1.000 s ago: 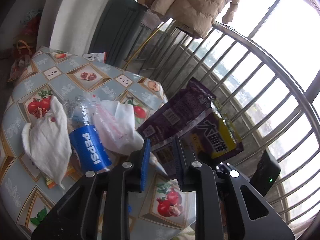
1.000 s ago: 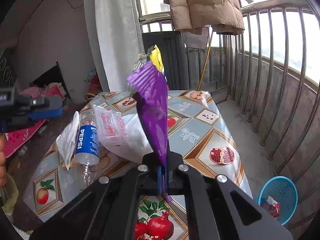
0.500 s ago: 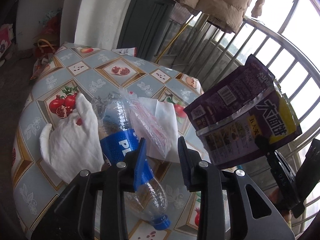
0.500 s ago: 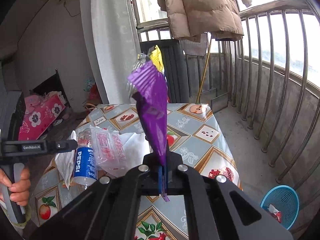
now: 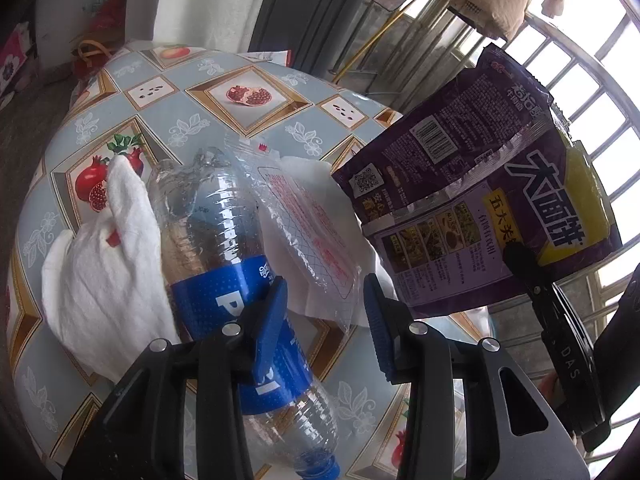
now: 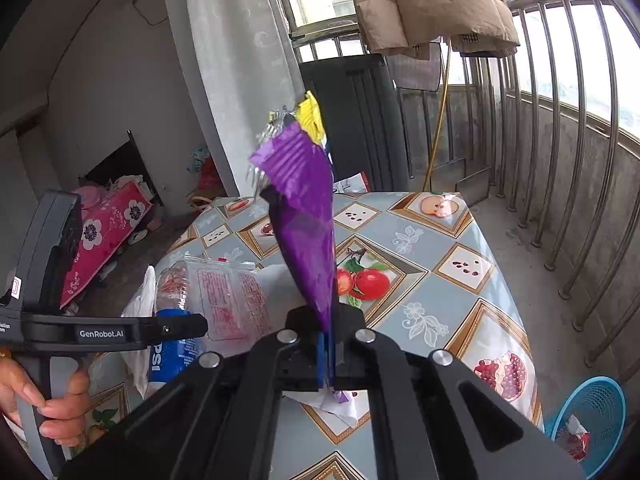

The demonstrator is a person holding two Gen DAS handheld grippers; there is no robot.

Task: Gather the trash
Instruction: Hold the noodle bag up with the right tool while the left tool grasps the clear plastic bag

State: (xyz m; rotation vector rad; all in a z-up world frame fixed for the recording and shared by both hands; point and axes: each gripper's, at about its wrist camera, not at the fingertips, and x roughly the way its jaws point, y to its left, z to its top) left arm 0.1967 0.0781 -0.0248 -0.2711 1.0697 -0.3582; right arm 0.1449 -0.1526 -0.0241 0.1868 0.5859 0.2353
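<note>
Below our left gripper [image 5: 324, 320], whose jaws are opening with nothing gripped, the Pepsi bottle [image 5: 236, 280] lies on the table [image 5: 248, 92], a white tissue [image 5: 100, 280] to its left and a clear plastic wrapper [image 5: 308, 224] draped ahead. Our right gripper [image 6: 326, 356] stays clamped on the purple snack bag [image 6: 306, 220] (held upright). A blue basket [image 6: 596, 412] sits on the floor, lower right. Since a second ago, our left jaws have dropped closer over the bottle.

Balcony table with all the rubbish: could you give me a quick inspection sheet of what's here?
Surface: table with fruit-print cloth.
Job's things: Pepsi bottle, clear wrapper, tissues on the table; purple packet held up.
Clutter: nothing seen.
Grippers: right gripper shut on the purple packet; left gripper opening over bottle and wrapper, gripping nothing.
Cables: nothing seen.
Surroundings: blue basket on the floor, railing, hanging coat.
</note>
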